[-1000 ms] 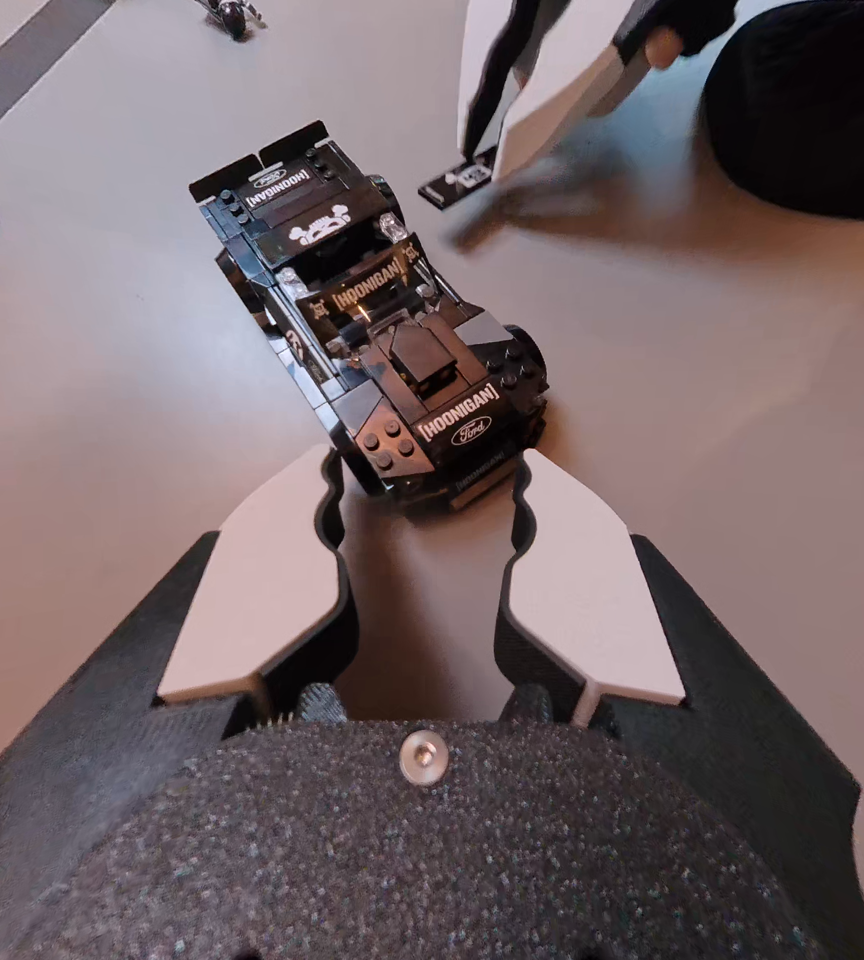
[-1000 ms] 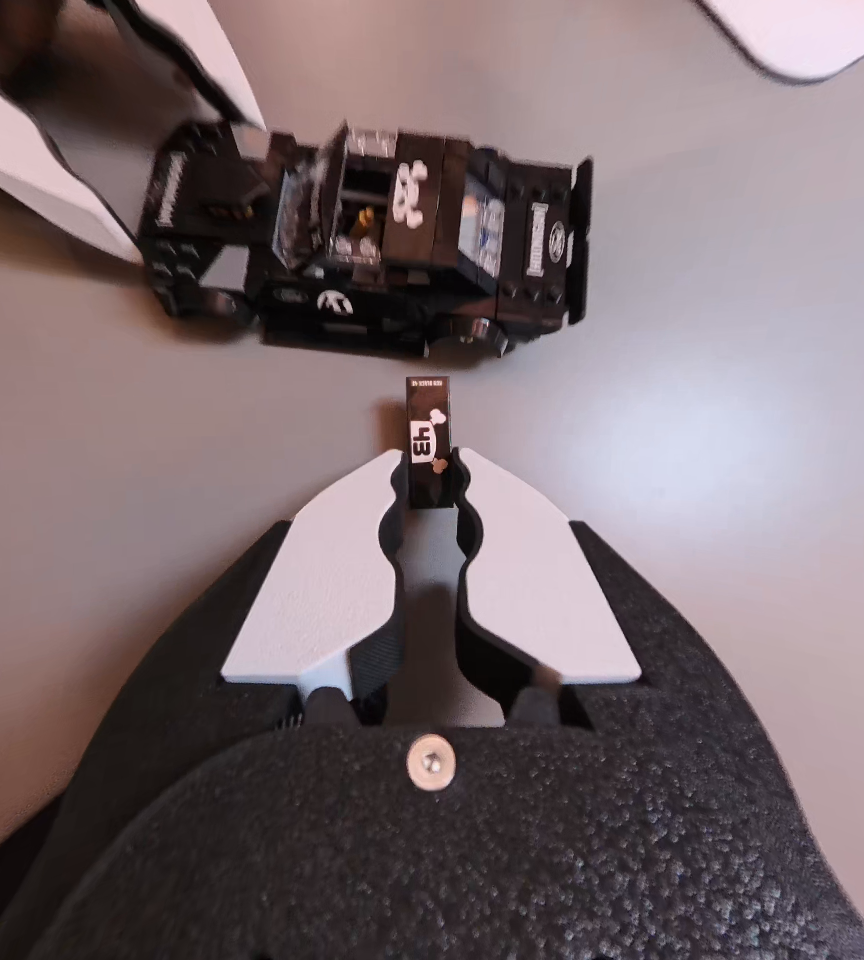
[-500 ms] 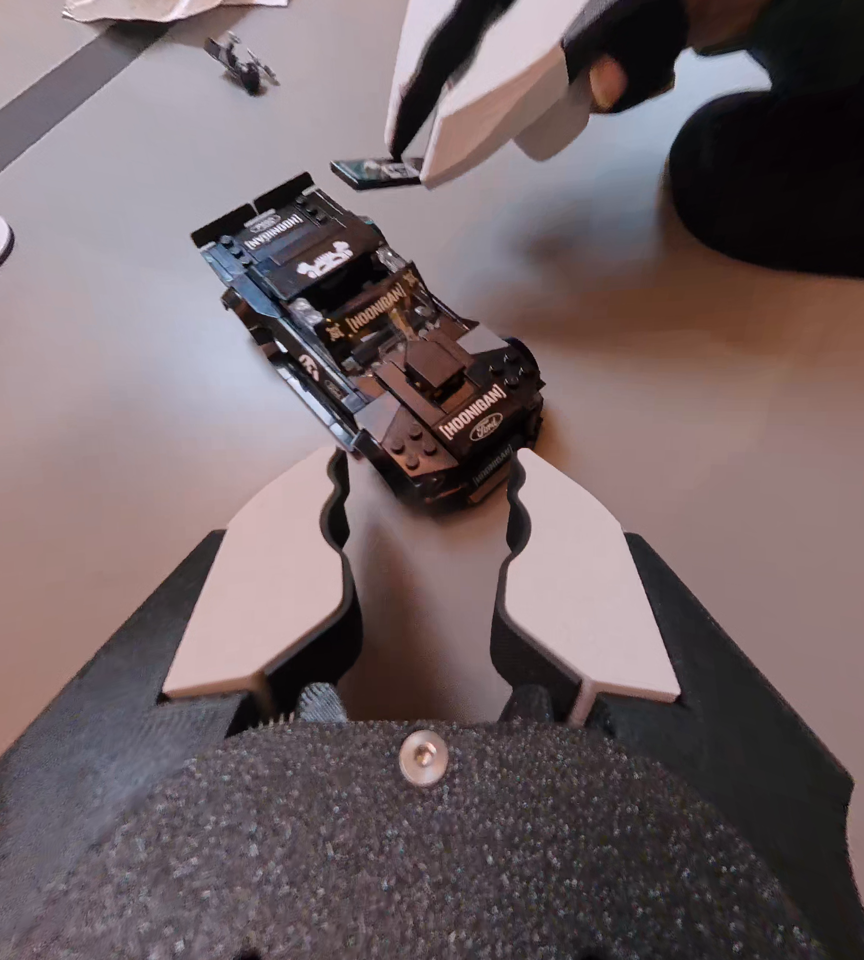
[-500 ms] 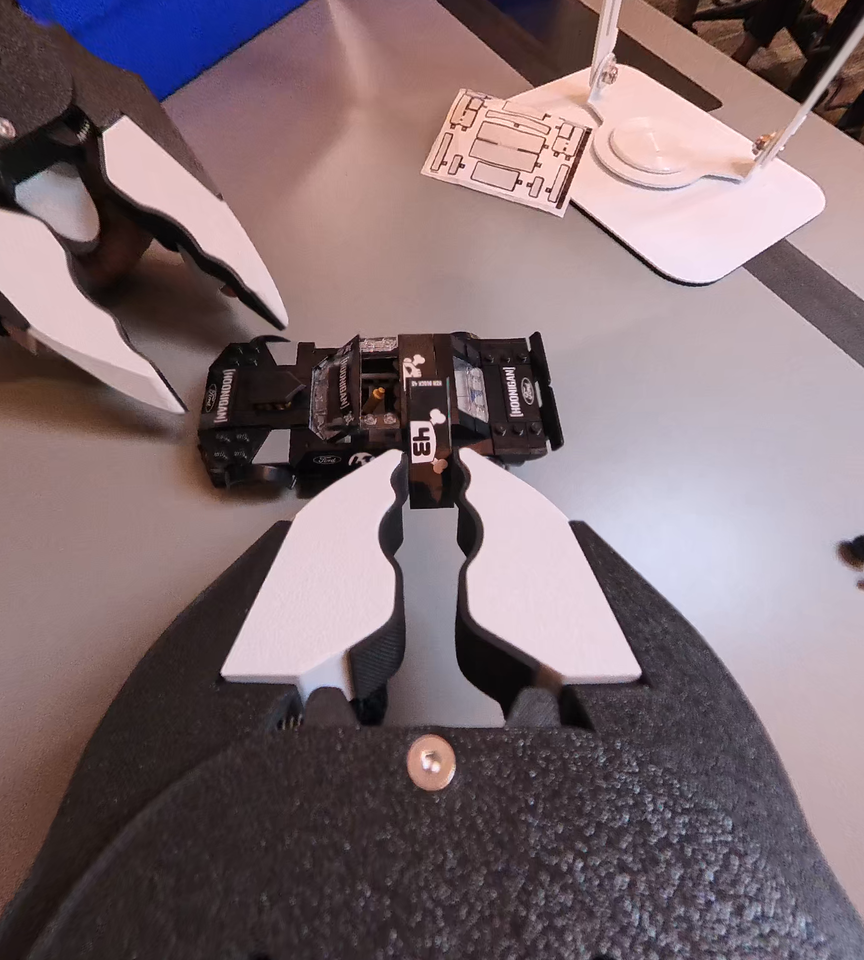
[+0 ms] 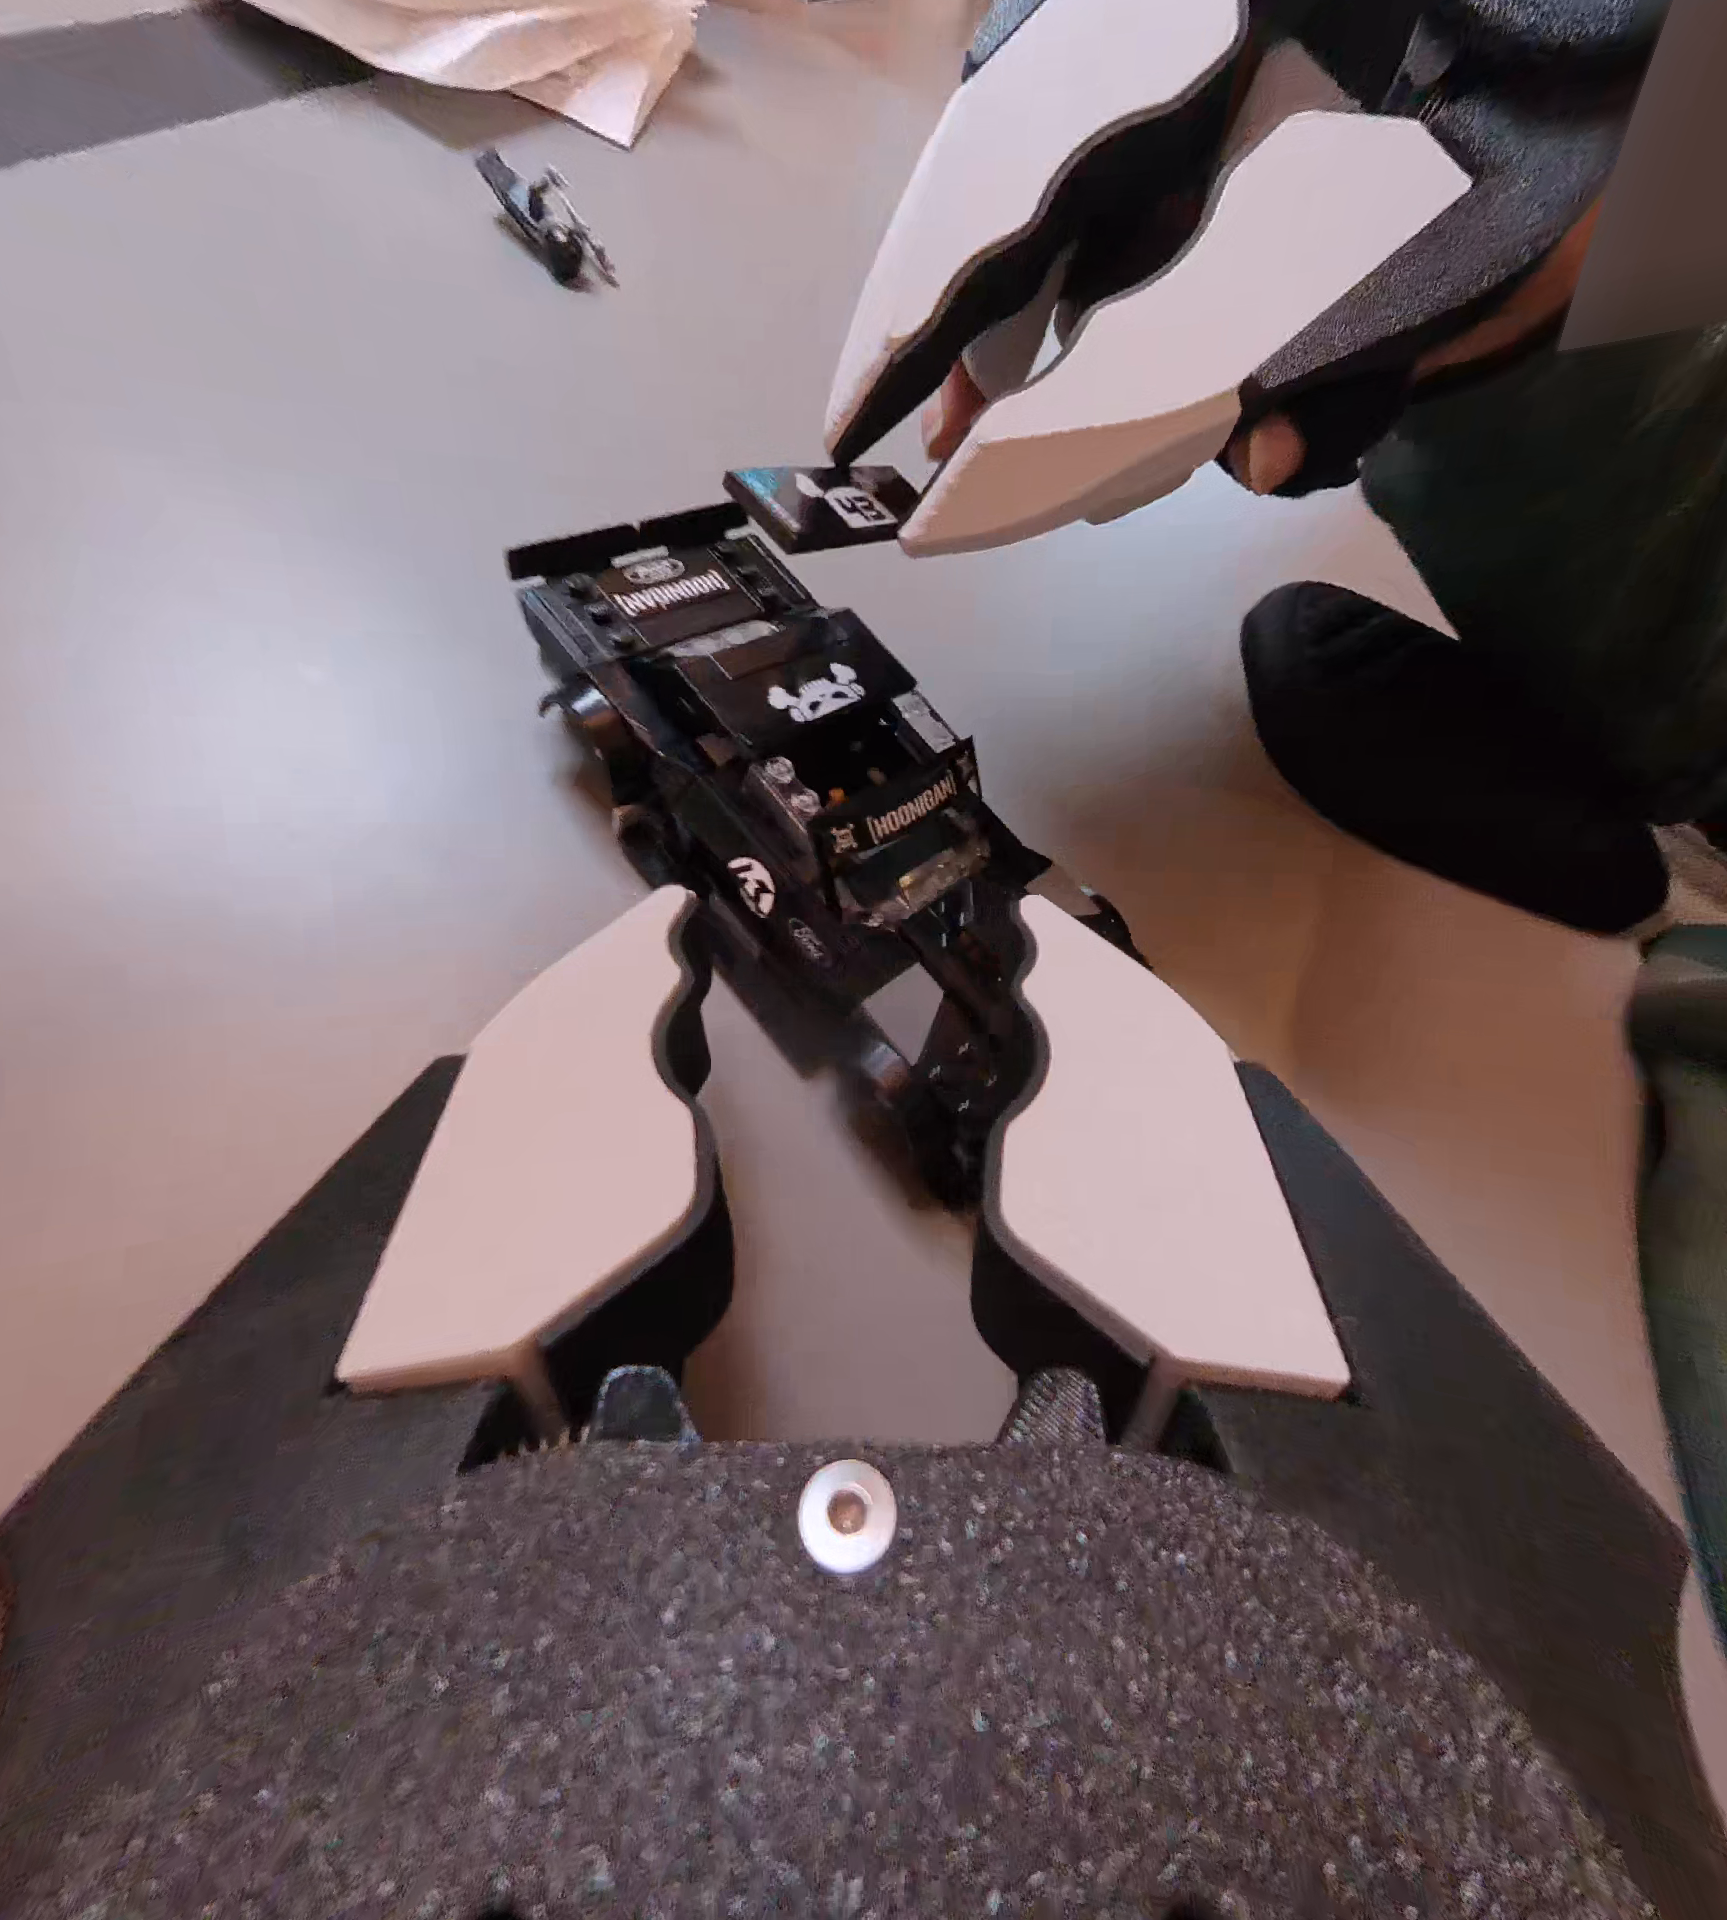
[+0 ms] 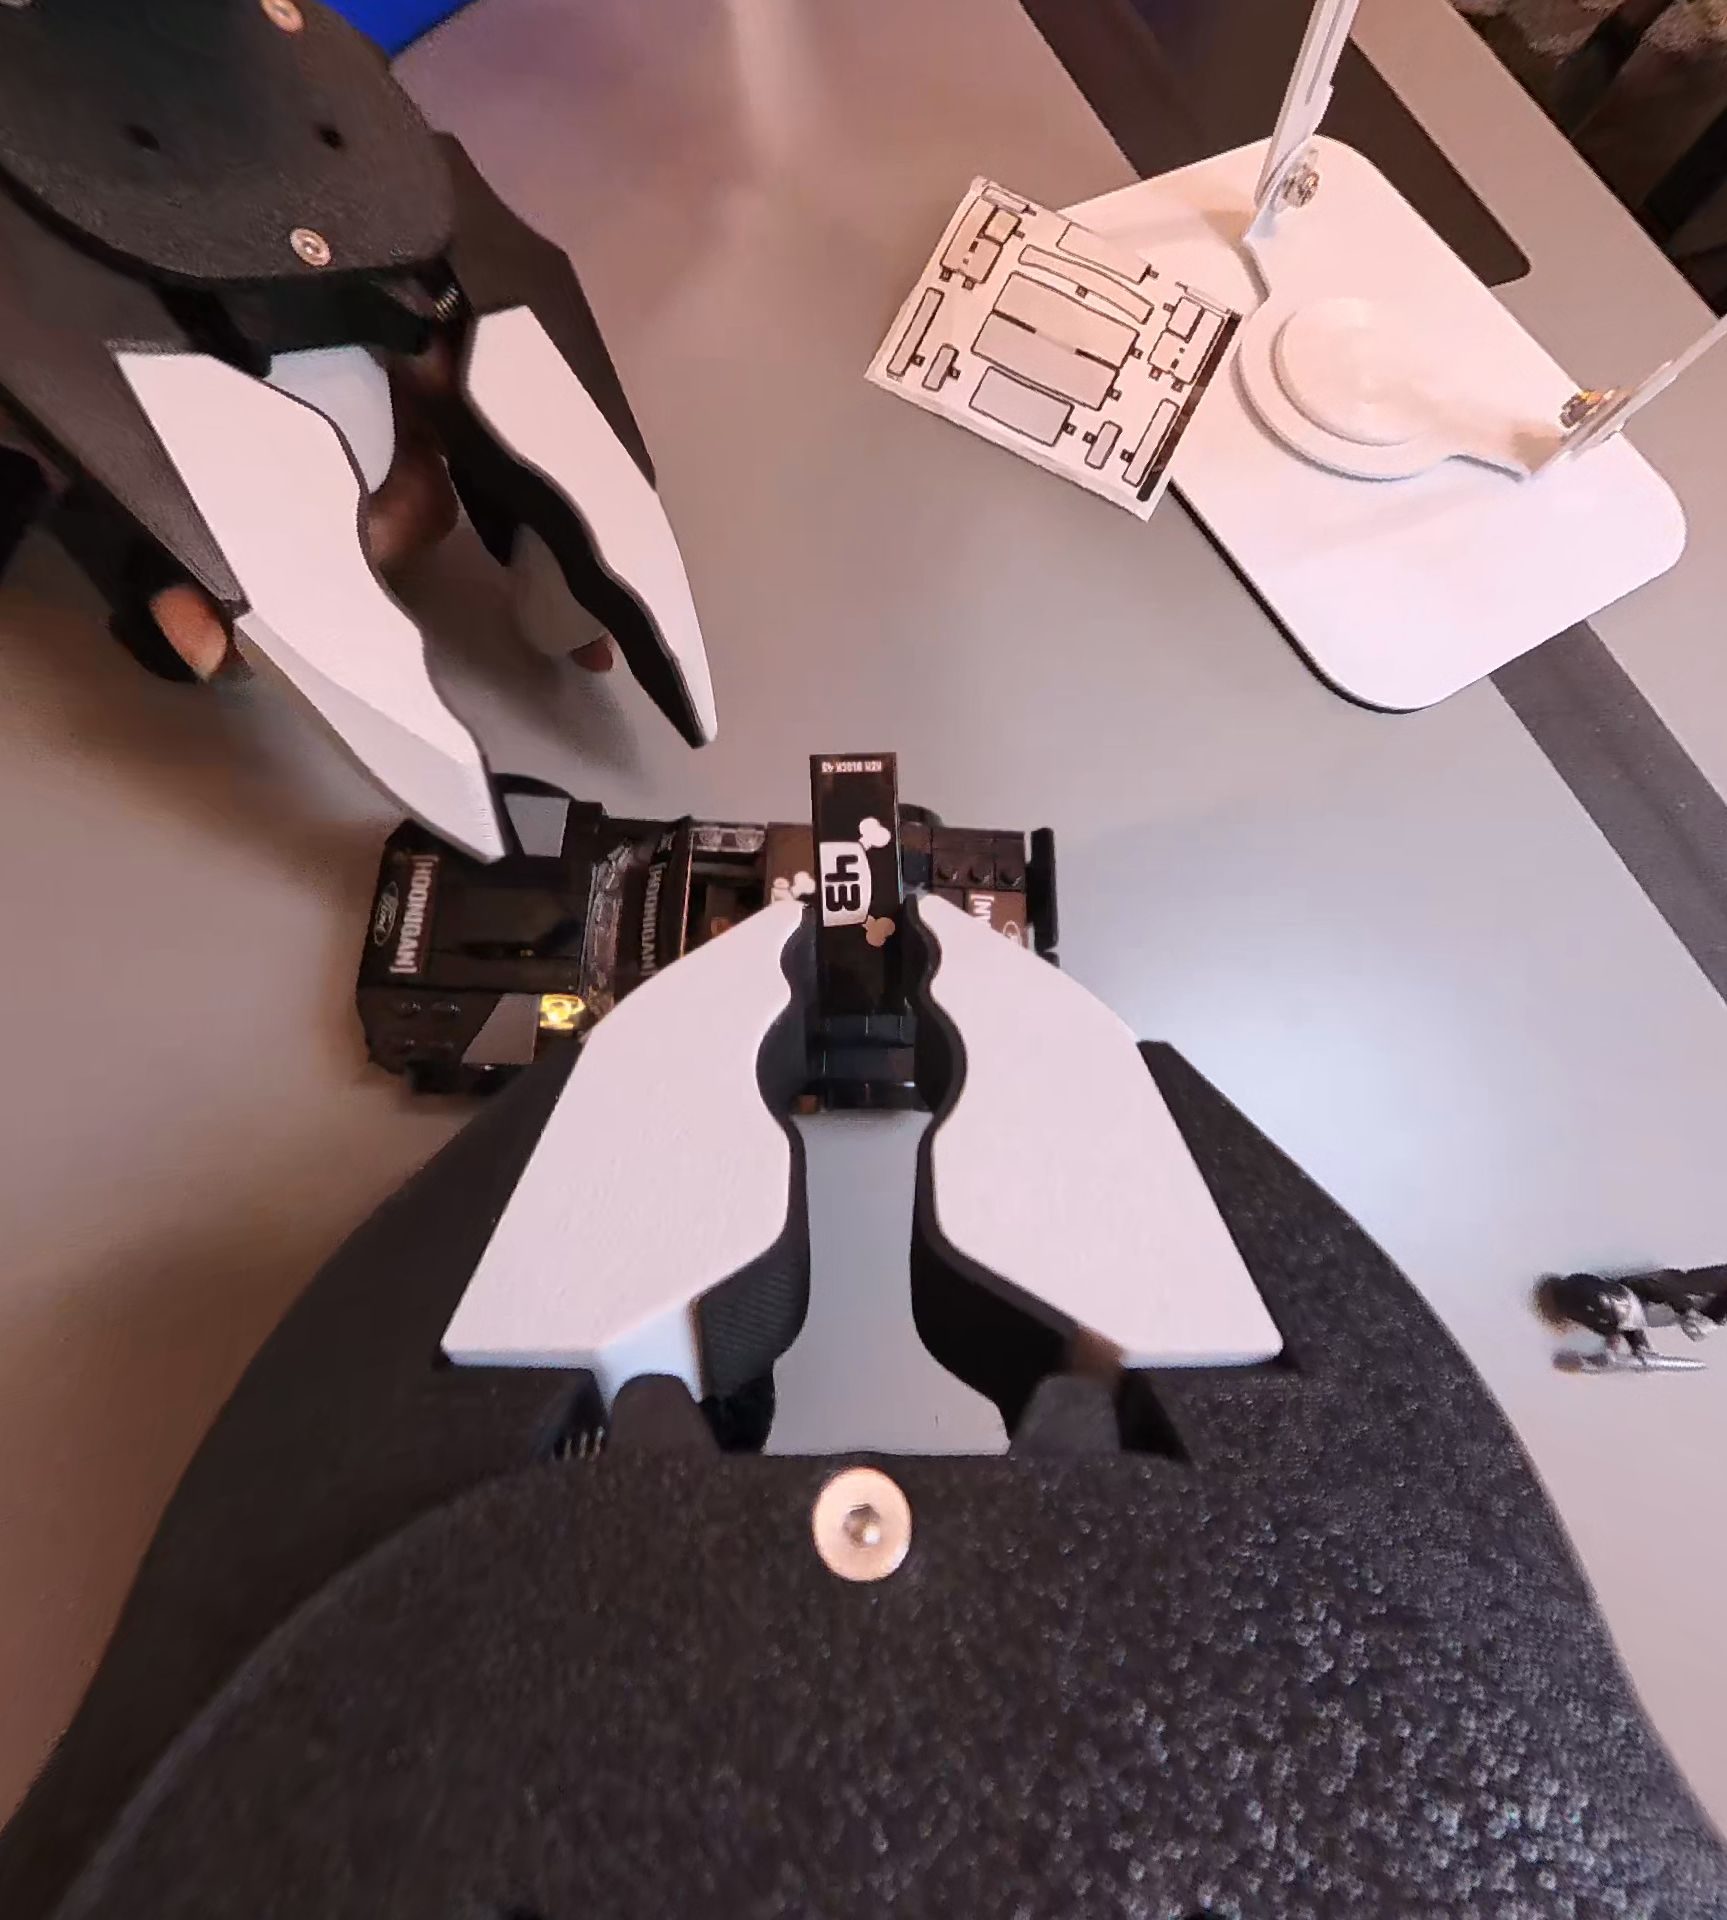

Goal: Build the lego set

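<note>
left wrist view: your left gripper (image 5: 854,935) is spread wide with the nose of the car (image 5: 786,790) between its fingers; whether the pads press the body or only flank it, i cannot tell. the car lies on the table (image 5: 163,675), tail away from you. the right gripper (image 5: 880,488) hangs above the tail, pinching a flat black tile (image 5: 823,504).

right wrist view: your right gripper (image 6: 854,935) is nearly closed on the tile (image 6: 854,862), gripped by its near end, the far end sticking out over the car's (image 6: 485,935) roof. the left gripper (image 6: 594,790) is at the car's nose.

risks: if the left gripper doesn't pin the car, pressing the tile likely shoves or tips it. with such a short grip, the tile may pivot and seat crooked. your fingers may hide the studs.
</note>
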The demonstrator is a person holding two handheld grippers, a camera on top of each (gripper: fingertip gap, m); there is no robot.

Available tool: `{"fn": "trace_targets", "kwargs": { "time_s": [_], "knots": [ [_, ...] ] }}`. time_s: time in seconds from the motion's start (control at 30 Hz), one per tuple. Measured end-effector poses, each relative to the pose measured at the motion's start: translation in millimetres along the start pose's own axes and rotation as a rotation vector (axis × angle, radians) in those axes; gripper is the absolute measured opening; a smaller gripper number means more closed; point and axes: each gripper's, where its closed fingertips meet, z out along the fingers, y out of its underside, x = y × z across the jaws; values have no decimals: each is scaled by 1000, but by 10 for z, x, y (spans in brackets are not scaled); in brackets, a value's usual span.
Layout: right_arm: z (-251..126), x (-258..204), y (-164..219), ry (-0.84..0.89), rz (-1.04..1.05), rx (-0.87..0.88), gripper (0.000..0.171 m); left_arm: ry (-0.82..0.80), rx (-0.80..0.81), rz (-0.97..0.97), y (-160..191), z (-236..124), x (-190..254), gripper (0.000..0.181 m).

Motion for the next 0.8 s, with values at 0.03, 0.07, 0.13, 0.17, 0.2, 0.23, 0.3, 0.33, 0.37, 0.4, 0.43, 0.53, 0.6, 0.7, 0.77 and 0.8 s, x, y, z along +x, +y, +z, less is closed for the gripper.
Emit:
{"fn": "trace_targets", "kwargs": {
  "time_s": [0.03,0.07,0.13,0.17,0.2,0.23,0.3,0.33,0.37,0.4,0.43,0.53,0.6,0.7,0.77,0.8],
  "knots": [
    [4,-3,25,5,-8,-4,16,5,-12,-6,22,20,3,56],
    [12,-12,52,4,-13,-11,15,-4,-21,0,36,35,-9,56],
    [31,-29,90,-3,-18,-26,16,-8,-42,14,55,67,1,58],
    [40,-37,98,-6,-19,-31,16,-6,-49,14,63,86,12,58],
    [49,-49,101,-12,-21,-35,16,-3,-52,10,68,103,25,58],
    [56,-64,98,-18,-25,-36,16,6,-54,1,71,113,47,56],
    [66,-92,99,-27,-36,-38,16,19,-55,-7,85,122,89,54],
    [68,-102,103,-30,-43,-40,16,15,-54,-5,90,120,97,55],
    [69,-110,106,-33,-53,-38,16,13,-55,1,97,116,107,55],
    [66,-121,104,-39,-68,-33,16,12,-57,8,104,110,119,55],
    [61,-135,97,-44,-88,-24,16,7,-57,15,105,97,120,55],
    [20,-205,26,-58,-174,26,16,-31,-14,30,36,19,50,54],
    [-27,-281,-56,-67,-250,77,15,-28,56,-1,-83,-68,16,51],
    [-108,-401,-191,-43,-418,166,15,75,164,-103,-277,-200,98,45],
    [-137,-448,-248,-1,-519,187,15,204,238,-194,-400,-276,237,40],
    [-142,-461,-266,22,-559,187,15,246,267,-236,-442,-303,273,38]
  ]
}}
